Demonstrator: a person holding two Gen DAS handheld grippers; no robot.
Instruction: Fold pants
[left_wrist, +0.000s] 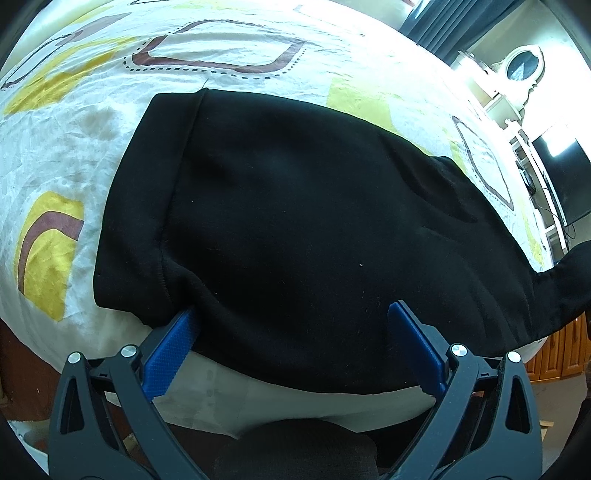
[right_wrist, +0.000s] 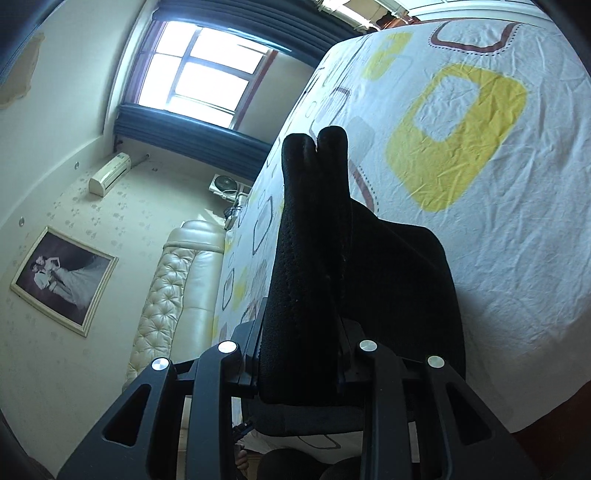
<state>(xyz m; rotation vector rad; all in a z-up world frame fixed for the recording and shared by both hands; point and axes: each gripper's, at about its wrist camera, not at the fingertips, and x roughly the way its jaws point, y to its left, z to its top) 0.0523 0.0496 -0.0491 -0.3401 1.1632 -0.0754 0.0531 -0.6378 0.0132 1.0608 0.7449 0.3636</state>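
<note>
Pants (left_wrist: 295, 221) part-folded on bed (left_wrist: 74, 147); right gripper (right_wrist: 306, 325) clamped on lifted end, left gripper (left_wrist: 291, 332) spread wide over near edge; final fold pending

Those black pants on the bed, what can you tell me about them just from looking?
The pants are plain black, soft and thick, like fleece. Most of them lie spread flat on the patterned bedsheet, with a wide hem band at the left end. The left tool stands open at their near edge, its blue fingers wide apart. The right tool is shut on a bunched fold of the cloth and holds it lifted above the bed.
</note>
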